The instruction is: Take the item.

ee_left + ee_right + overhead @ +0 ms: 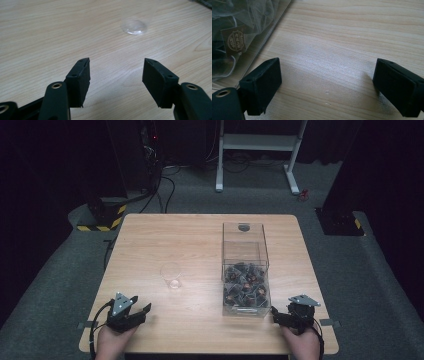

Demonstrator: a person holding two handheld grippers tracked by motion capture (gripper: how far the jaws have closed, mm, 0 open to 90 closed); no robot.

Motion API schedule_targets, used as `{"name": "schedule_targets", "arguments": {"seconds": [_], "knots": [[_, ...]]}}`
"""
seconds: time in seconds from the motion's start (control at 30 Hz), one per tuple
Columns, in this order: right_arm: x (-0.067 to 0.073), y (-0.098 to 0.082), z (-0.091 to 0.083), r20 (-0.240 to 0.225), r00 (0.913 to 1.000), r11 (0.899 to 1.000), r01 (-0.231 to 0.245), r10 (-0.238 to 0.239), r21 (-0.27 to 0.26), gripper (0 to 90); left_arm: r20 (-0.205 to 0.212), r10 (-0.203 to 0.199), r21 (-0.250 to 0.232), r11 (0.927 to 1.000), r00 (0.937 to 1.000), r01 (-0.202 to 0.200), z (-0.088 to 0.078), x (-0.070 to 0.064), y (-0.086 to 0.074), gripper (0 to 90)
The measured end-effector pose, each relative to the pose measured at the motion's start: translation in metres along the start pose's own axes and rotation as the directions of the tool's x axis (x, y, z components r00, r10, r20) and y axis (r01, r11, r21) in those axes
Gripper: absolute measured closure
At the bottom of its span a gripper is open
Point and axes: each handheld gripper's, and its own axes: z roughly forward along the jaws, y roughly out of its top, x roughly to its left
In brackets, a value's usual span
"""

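You have not started yet. Your left tongs [141, 312] are apart and hold nothing; the clear cup [171, 275] stands empty ahead of them on the worktop [150, 240]. Your right tongs [278, 316] are apart too, beside the clear box [245, 270] of wrapped packets [245, 287]. All the work is left.

1 wooden table [165, 240]. 1 clear plastic cup [171, 275], near-left of centre. 1 clear box [245, 270], right of the cup, w/ many small wrapped packets [245, 287] inside, too many and too small to count. 2 grippers: left gripper [142, 312], right gripper [278, 316], both at the near edge.
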Motion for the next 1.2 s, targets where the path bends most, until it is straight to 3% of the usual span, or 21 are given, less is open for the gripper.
{"name": "schedule_targets", "arguments": {"seconds": [0.33, 0.5, 0.57, 0.63, 0.8, 1.2], "knots": [[-0.001, 0.000, -0.001, -0.021, 0.9997, 1.000, 0.015, -0.015, -0.006, 12.9, 0.055, -0.003, -0.039, 0.9992, 0.9985, 0.005, 0.000, -0.008, 0.007, 42.1], [0.000, -0.001, -0.003, -0.023, 0.9993, 1.000, 0.028, -0.029, -0.013, 14.6, 0.063, 0.007, -0.045, 0.9990, 0.9980, -0.004, 0.000, -0.010, 0.009, 42.5], [0.001, 0.000, -0.005, -0.017, 0.9990, 0.999, 0.041, -0.042, -0.021, 15.2, 0.051, 0.031, -0.043, 0.9986, 0.9982, -0.029, 0.001, -0.012, 0.010, 43.1], [0.001, 0.000, -0.007, -0.009, 0.9986, 0.998, 0.051, -0.052, -0.023, 15.5, 0.060, 0.021, -0.045, 0.9988, 0.9980, -0.018, 0.001, -0.014, 0.012, 43.2], [0.001, -0.002, -0.007, -0.011, 0.9990, 0.999, 0.044, -0.044, -0.008, 16.1, 0.074, 0.037, -0.052, 0.9981, 0.9966, -0.033, 0.001, -0.020, 0.015, 42.0], [-0.004, -0.004, -0.005, -0.028, 0.9992, 0.999, 0.028, -0.028, -0.016, 15.9, 0.122, 0.027, -0.065, 0.9977, 0.9922, -0.019, 0.000, -0.029, 0.020, 42.1]]}}
